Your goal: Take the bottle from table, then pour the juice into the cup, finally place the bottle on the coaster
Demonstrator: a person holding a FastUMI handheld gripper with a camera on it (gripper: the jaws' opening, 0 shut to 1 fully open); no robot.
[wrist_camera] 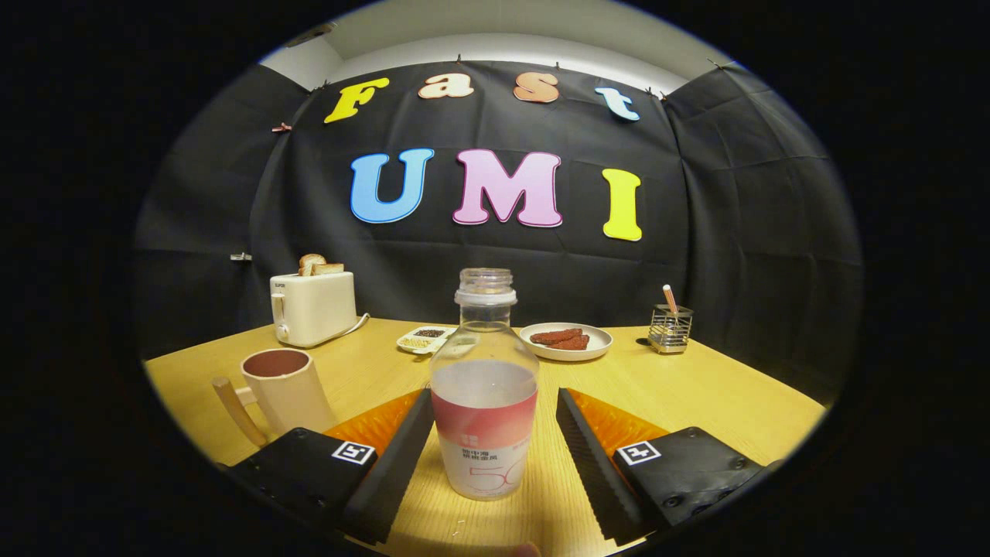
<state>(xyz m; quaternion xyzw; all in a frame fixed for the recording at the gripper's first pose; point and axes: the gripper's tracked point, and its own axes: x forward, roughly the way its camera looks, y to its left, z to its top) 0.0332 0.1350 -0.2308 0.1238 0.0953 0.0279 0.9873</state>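
Cup (282,391): stands on the wooden table (711,387) off to the left of the bottle, handle turned outward, its inside dark.
Toaster (313,307): behind the cup and farther back than the bottle, with slices of bread (319,265) sticking up from its slots.
Small tray (426,339): behind the bottle, a little to its left, holding dark and pale bits I can't make out.
Bottle (485,387): upright on the table, cap off, clear neck, pale liquid up to the shoulder, label round the lower half.
Gripper (493,445): fingers spread wide, one on each side of the bottle. The left finger looks close to the label, though I can't tell whether it touches. The right one stands clear of it with a gap showing.
Plate (565,342): behind the bottle, a little to its right, with reddish-brown pieces lying on it.
Wire holder (670,329): farther right of the bottle than the plate, near the black cloth, a stick poking out of it.
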